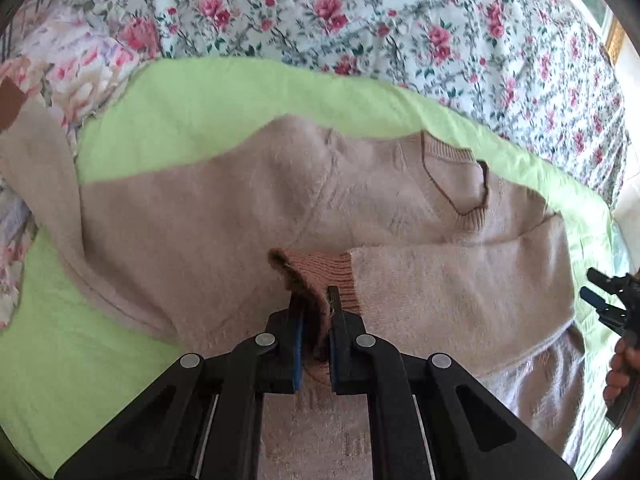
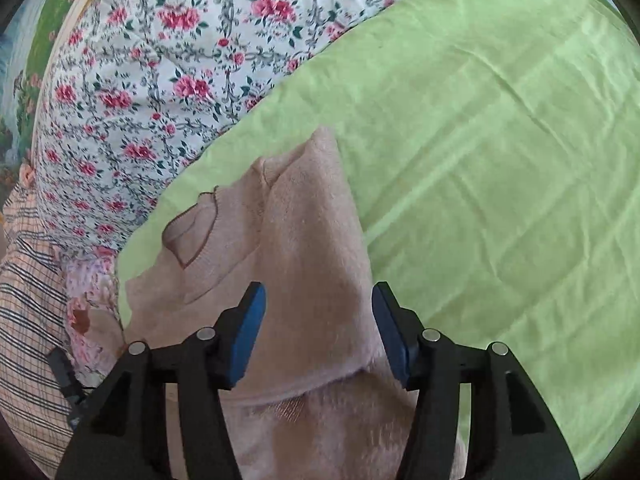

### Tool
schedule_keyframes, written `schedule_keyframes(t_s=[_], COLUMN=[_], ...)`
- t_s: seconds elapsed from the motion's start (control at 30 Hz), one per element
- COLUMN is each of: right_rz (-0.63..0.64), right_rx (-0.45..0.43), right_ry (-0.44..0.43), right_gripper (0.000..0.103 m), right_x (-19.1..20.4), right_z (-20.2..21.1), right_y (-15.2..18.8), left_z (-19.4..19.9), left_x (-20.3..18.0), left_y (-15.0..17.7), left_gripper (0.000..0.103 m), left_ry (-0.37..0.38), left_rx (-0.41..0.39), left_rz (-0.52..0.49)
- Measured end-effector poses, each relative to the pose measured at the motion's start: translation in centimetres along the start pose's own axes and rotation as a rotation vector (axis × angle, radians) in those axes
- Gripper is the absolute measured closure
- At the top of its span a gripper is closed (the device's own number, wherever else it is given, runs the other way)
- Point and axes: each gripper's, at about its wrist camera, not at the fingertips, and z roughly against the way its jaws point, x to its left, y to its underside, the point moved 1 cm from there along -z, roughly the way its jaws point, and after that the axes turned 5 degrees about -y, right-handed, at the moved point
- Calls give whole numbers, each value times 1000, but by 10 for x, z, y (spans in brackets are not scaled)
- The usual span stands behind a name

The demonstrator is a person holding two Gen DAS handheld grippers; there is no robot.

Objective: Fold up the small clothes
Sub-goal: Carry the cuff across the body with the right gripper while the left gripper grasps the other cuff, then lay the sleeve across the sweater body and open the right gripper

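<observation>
A fuzzy beige sweater lies spread on a light green sheet, its neckline towards the right. One sleeve is folded across the body. My left gripper is shut on that sleeve's darker ribbed cuff, and the cuff bunches between the pads. At the right edge of the left wrist view my right gripper hovers beside the sweater's side, held by a hand. In the right wrist view the right gripper is open above the sweater, with nothing pinched between its blue pads.
A floral bedspread lies beyond the green sheet. A pale flowered cloth sits at the far left. In the right wrist view a plaid fabric lies at the left edge beside the bedspread.
</observation>
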Motion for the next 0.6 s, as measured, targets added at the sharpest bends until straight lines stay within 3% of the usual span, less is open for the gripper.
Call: schedule_keyframes(t_s=[0.13,0.17,0.2,0.37,0.5,0.6], right_rz=[53,63,67,69,27,18], right_rx=[51,84,103,-36,31,-14], right_ry=[39,45,52,87,135,219], right_gripper=[48,59,95,95,94,90], right_x=[-3,-4,-5,-13,-29,-22], right_z=[-31,-39,-40,-1,-24,-12], right_y=[-8,-8,-8,-20,-18,-15], left_z=[-4,-3,-5,1,-17,-27], left_x=[0,-1,-3,-21,-31,-27], left_y=[-2,1,3,2,6,7], left_gripper=[95,95,95,95,95,94], left_ry=[-6,-9,-11,34,8,3], left_rx=[8,11,15,-9,19,49], left_rz=[3,-6,-13,-55,-91,-72])
